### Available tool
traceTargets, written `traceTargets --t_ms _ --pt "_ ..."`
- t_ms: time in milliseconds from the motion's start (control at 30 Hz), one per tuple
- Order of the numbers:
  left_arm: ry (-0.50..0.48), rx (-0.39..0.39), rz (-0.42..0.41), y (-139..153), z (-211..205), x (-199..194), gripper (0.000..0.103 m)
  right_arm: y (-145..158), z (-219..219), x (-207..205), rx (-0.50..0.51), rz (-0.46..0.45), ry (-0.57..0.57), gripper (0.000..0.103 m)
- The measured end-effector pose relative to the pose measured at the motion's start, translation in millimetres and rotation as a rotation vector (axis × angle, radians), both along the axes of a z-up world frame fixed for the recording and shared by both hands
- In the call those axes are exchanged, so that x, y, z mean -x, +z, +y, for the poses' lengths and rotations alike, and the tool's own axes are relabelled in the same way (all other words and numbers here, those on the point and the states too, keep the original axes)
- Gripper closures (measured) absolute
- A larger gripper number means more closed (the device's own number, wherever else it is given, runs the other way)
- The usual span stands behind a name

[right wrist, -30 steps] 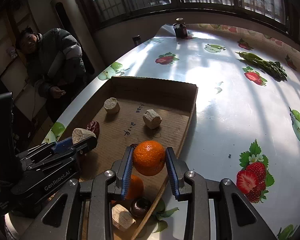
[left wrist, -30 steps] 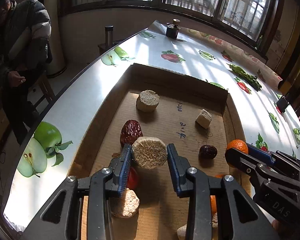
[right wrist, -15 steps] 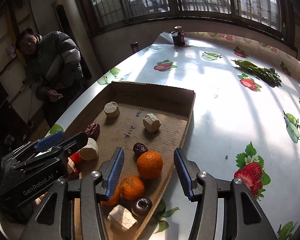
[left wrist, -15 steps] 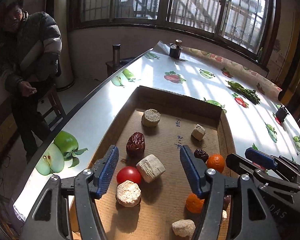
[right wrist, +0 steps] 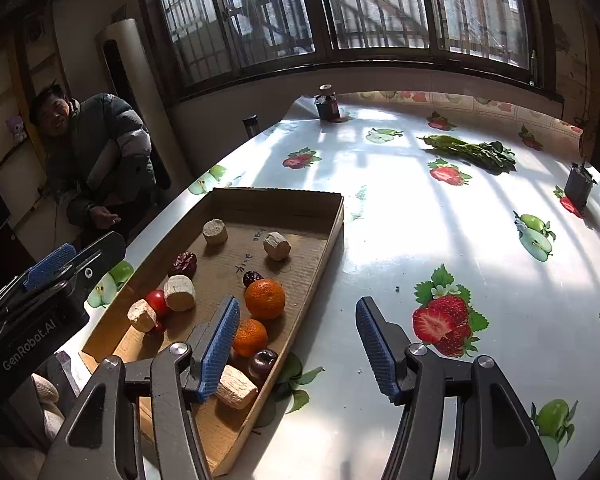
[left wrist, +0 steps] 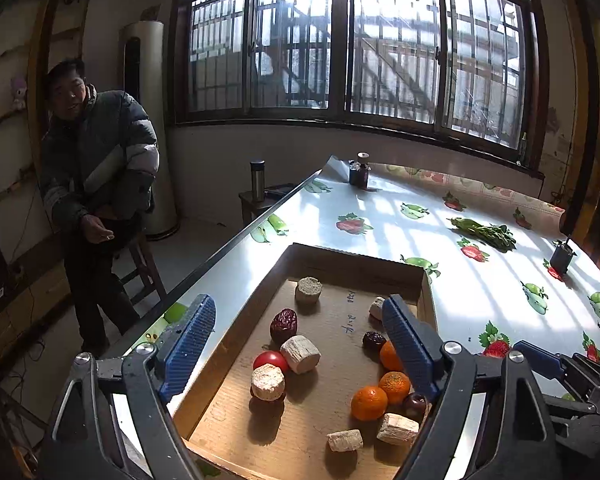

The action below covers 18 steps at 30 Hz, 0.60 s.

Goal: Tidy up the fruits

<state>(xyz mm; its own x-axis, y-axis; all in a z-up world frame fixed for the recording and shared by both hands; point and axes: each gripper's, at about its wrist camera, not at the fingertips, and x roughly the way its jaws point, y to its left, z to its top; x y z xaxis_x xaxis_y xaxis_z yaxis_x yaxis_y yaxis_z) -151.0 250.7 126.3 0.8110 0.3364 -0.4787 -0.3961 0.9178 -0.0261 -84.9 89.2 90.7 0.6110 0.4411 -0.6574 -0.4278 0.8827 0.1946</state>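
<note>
We hold both grippers, left and right, jaws spread and empty, above the cardboard tray, where round, soft-skinned oranges likely need gentle mid-body pinches.

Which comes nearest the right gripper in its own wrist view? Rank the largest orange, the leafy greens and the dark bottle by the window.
1. Largest orange: in the cardboard tray, left of the right gripper.
2. Leafy greens: on the table, far right.
3. Dark bottle: at the table's far end.
</note>
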Motion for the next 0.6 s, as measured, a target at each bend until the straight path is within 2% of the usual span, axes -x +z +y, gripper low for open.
traceTargets --t_ms 100,200,267,367,600 --pt "0.049 -0.026 -0.091 15.1 -6.7 21.9 0.001 4.1 -7.7 15.5 -0.01 -0.024 -0.008 0.033" --pt "0.094 -0.034 -0.143 22.5 -12.9 39.7 0.0 7.0 -11.0 30.1 -0.013 -0.043 -0.007 0.031" --pt "0.123 -0.043 -0.13 23.0 -16.7 44.3 0.0 8.5 -10.9 38.6 -0.009 -0.056 -0.003 0.031" --pt "0.104 -0.063 -0.09 20.5 -24.5 44.6 0.0 9.8 -10.2 49.0 -0.003 -0.072 0.006 0.03" --pt "0.064 -0.033 -0.04 14.6 -30.9 45.8 0.0 7.8 -10.2 66.1 0.025 -0.103 0.009 0.026"
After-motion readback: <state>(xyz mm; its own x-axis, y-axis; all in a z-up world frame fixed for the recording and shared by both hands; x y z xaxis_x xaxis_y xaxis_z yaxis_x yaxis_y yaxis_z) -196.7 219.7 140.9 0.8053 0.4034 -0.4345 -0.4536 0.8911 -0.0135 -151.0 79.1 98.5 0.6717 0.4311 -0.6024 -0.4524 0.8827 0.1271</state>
